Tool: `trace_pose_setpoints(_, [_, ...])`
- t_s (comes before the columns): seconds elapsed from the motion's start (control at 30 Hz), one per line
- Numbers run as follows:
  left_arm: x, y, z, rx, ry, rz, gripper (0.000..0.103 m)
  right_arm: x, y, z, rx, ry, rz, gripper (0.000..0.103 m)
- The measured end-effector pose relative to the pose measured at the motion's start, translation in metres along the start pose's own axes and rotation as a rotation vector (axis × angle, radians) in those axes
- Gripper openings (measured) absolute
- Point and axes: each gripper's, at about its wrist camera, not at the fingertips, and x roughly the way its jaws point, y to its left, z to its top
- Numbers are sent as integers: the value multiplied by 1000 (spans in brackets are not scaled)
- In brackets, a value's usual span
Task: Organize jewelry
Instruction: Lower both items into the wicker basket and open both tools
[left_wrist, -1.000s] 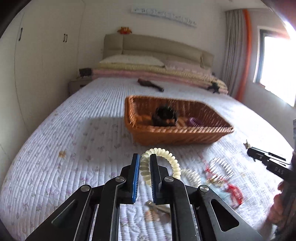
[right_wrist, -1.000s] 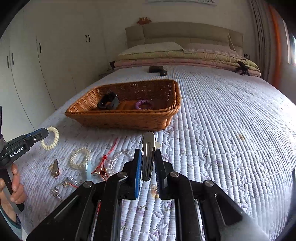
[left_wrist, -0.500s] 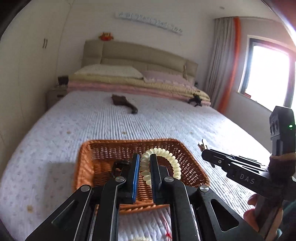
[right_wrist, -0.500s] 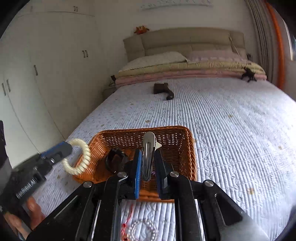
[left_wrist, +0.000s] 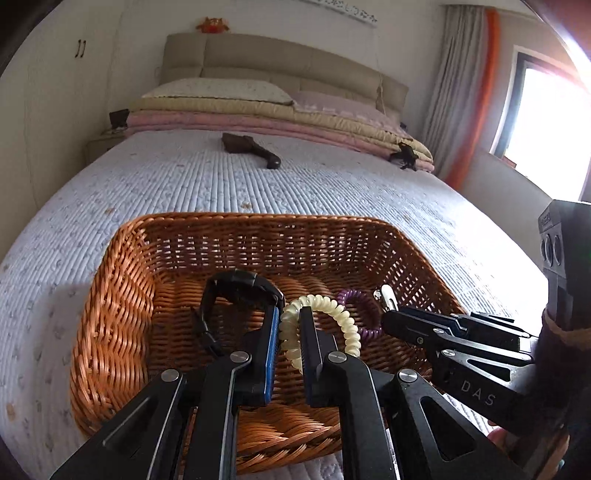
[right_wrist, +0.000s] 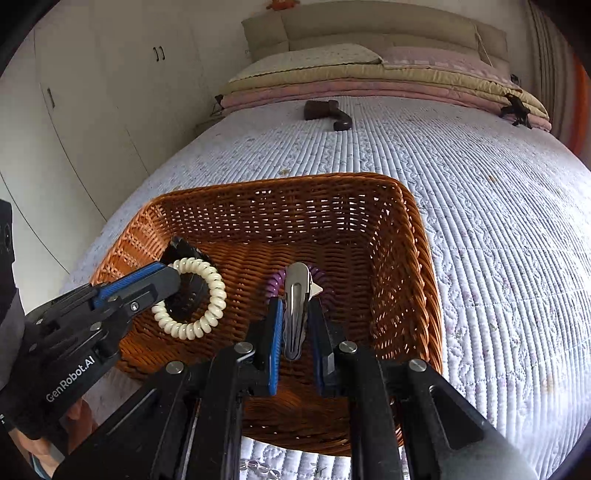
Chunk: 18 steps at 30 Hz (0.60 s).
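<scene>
- The left gripper (left_wrist: 287, 334) hangs over the wicker basket (left_wrist: 122, 295), its fingers clenched on a cream spiral hair tie (left_wrist: 343, 325); the tie is held in the air above the basket floor, not yet let go.
- The right gripper (right_wrist: 295, 325) is also above the basket, its fingers grasping a silver hair clip (right_wrist: 295, 306) that stands upright between them, its tip over the purple piece below.
- Already lying inside the basket: one black watch-like band (left_wrist: 236, 291) toward the left, and one purple spiral hair tie (left_wrist: 360, 310) toward the right. The band sits partly under the cream tie in the right wrist view.
- Count as shown: one basket, two spiral hair ties (one cream and held, one purple and put away), one hair clip (held), one black band (put away), two grippers.
- Judged from this, the task is partway along: two pieces are in the basket and two more are poised for release directly above it. Both drops look like the step in hand.
- A bit of beaded chain (right_wrist: 255, 467) shows on the bed (right_wrist: 498, 221) just in front of the basket's near edge, so at least one piece seems left to collect. How many more lie there is hidden by the grippers.
- A dark object (left_wrist: 251, 147) lies farther up the bed, well apart from the basket; what it is I cannot tell.
</scene>
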Motion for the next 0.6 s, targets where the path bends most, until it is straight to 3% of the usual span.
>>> trace_pose_setpoints(0.37, [-2, 4, -3, -10, 9, -18, 14, -6, -4, -3, 11, -20, 11, 18])
trace_pose_setpoints(0.5, [-21, 9, 0, -37, -35, -42, 41, -19, -2, -5, 6, -57, -4, 24])
trace_pose_setpoints(0.6, [-51, 8, 5, -41, -92, -68, 41, -46, 1, -10, 0, -108, -2, 24])
